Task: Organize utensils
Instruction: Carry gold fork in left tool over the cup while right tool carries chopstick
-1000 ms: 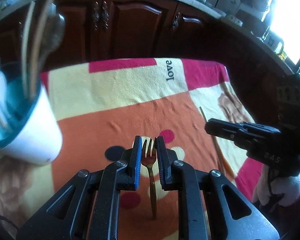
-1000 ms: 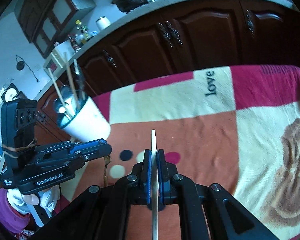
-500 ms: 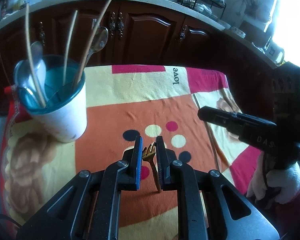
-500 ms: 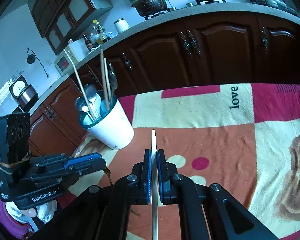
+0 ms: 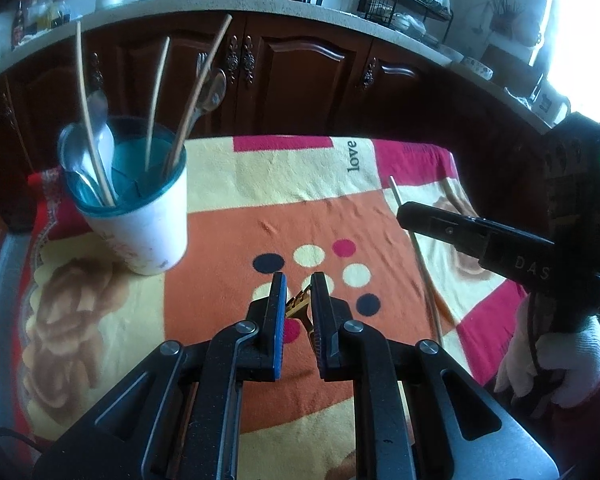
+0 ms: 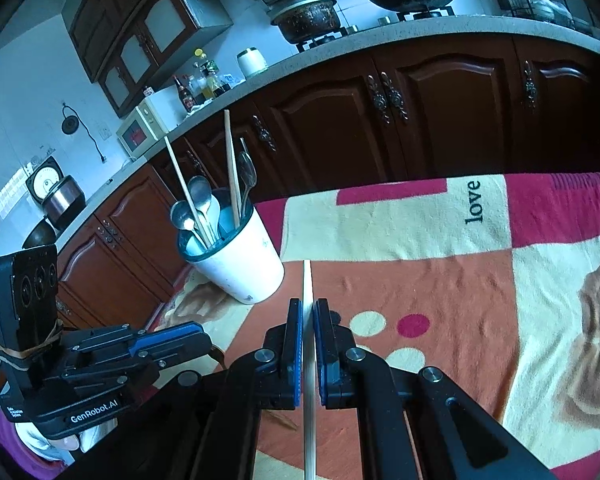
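Note:
A gold fork (image 5: 298,303) sits tilted between the pads of my left gripper (image 5: 296,280), held clear of the patterned blanket (image 5: 260,184). The white cup with a teal inside (image 5: 140,216) stands at the left, holding spoons and chopsticks. My right gripper (image 6: 307,304) is shut on a pale chopstick (image 6: 307,280) that points forward past its fingertips. In the right wrist view the cup (image 6: 240,268) is ahead to the left, and the left gripper (image 6: 204,334) is low on the left. In the left wrist view the right gripper (image 5: 404,212) enters from the right.
Another chopstick (image 5: 454,200) lies on the blanket's far right part. A white-gloved hand (image 5: 548,360) holds the right gripper's handle. Dark wooden cabinets (image 5: 300,80) and a counter with pots run behind the blanket's far edge.
Both grippers have drawn back and risen. The fork has come off the blanket and now sits tilted between the left jaws. The cup has shifted from beside the left camera to farther ahead.

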Tool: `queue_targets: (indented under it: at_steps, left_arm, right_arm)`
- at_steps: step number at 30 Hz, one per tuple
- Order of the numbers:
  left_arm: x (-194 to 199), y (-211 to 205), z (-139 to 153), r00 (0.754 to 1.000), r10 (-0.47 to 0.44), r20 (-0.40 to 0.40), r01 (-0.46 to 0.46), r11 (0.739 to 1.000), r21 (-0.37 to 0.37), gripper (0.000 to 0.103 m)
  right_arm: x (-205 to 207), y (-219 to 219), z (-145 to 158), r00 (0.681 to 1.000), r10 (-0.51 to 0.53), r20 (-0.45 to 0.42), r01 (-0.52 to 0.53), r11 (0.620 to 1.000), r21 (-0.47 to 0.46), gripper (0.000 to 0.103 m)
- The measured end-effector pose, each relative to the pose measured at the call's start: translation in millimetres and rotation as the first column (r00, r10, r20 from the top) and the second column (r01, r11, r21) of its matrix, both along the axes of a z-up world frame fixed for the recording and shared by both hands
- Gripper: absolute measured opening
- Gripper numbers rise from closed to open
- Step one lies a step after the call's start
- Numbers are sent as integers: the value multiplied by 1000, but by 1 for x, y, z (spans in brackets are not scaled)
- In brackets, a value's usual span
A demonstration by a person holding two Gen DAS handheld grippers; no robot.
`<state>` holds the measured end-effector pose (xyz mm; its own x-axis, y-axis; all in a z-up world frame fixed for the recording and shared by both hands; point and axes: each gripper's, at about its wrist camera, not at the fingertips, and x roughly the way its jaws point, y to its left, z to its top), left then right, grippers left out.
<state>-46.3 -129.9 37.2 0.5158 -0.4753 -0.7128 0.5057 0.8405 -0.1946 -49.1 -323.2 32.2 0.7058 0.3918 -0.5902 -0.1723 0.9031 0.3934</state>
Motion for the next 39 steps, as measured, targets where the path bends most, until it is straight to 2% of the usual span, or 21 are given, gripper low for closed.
queue_targets:
  at_steps: [8, 14, 18, 24, 28, 39]
  left_arm:
    - [11, 28, 22, 999, 41, -3, -41, 999, -5, 11]
    - [31, 65, 55, 995, 102, 15, -102, 994, -44, 11]
    - [46, 88, 83, 987, 148, 54, -145, 987, -63, 11]
    - [74, 109, 114, 967, 211, 140, -207, 977, -44, 11]
    - [96, 113, 117, 958, 235, 162, -233, 972, -30, 11]
    - [129, 114, 97, 957, 240, 162, -250, 968, 40, 11]
  right_arm:
    - [10, 16, 19, 999, 35, 39, -35, 999, 17, 5]
    - [33, 45, 42, 993, 83, 85, -85, 996, 16, 5]
    - [56, 67, 57, 987, 104, 122, -109, 993, 35, 5]
    - [96, 101, 74, 977, 122, 176, -130, 991, 31, 5]
    - [123, 115, 78, 973, 113, 202, -124, 991, 45, 5]
    - [182, 143, 68, 944, 40, 328, -54, 998, 34, 5]
